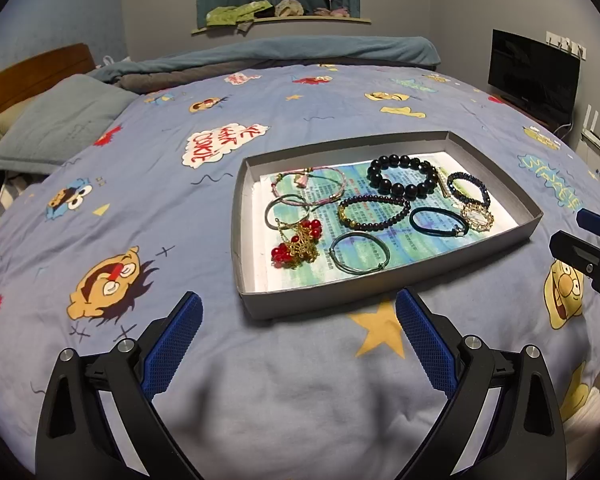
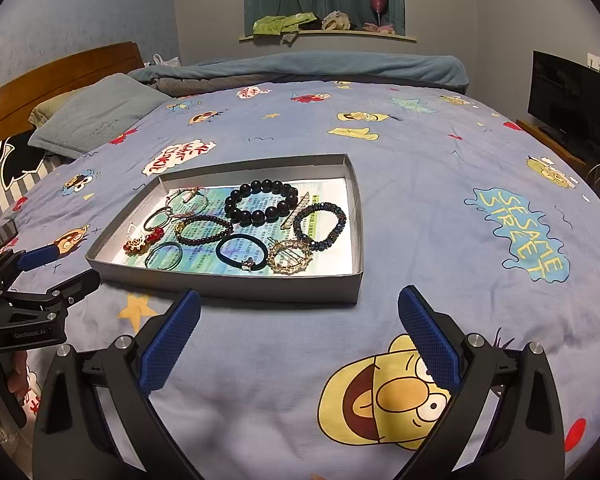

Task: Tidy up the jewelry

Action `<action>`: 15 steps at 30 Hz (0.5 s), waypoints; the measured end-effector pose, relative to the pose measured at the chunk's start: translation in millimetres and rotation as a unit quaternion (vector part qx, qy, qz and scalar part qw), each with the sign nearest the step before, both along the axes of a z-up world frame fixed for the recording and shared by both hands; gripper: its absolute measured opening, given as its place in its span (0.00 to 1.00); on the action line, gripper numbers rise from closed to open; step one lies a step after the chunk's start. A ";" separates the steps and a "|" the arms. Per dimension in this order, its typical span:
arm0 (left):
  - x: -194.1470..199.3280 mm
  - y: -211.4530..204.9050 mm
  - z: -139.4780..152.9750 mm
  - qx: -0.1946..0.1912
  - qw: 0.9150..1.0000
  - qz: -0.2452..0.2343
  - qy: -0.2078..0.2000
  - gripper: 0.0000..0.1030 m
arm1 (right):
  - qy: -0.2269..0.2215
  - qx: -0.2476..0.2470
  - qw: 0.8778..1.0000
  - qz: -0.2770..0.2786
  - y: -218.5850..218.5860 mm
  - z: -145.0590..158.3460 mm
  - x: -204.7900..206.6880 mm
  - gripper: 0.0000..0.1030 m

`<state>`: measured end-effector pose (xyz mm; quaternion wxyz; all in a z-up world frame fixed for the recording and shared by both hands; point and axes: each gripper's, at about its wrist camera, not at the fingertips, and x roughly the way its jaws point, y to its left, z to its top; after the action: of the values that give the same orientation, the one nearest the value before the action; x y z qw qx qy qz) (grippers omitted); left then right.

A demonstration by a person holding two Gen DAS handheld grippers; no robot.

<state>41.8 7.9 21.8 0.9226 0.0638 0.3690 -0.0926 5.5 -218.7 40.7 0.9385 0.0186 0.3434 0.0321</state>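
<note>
1. A grey tray [image 1: 384,294] of bracelets [image 1: 404,176] is set on the bed [image 1: 260,380], just ahead of both grippers.
2. The left gripper [image 1: 298,340] and right gripper [image 2: 300,338] are spread wide, their fingers [image 1: 176,344] holding nothing.

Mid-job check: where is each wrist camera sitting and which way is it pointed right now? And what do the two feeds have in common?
Left wrist: low over the bedspread, facing the headboard-side wall; the tray lies ahead, slightly right; own open left gripper shows below, the other gripper at the right edge.
Right wrist: same height and heading, further right; the tray lies ahead-left; own open right gripper shows below, the left gripper at the left edge with fingers of a hand under it.
Shared: tray, large black bead bracelet, red-bead piece, bedspread.
</note>
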 end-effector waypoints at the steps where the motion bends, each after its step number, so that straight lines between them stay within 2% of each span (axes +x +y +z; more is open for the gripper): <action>1: 0.2 0.0 0.0 0.000 1.000 0.000 0.000 0.94 | 0.001 0.000 1.000 0.000 0.0 -0.1 0.2 0.95; 15: -0.4 -2.0 -1.4 0.001 1.000 -0.005 0.001 0.94 | 0.002 0.000 1.000 0.000 -1.4 0.1 -0.9 0.95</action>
<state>41.4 5.9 20.4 0.9218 0.0666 0.3694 -0.0970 4.6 -220.0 40.8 0.9378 0.0188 0.3451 0.0318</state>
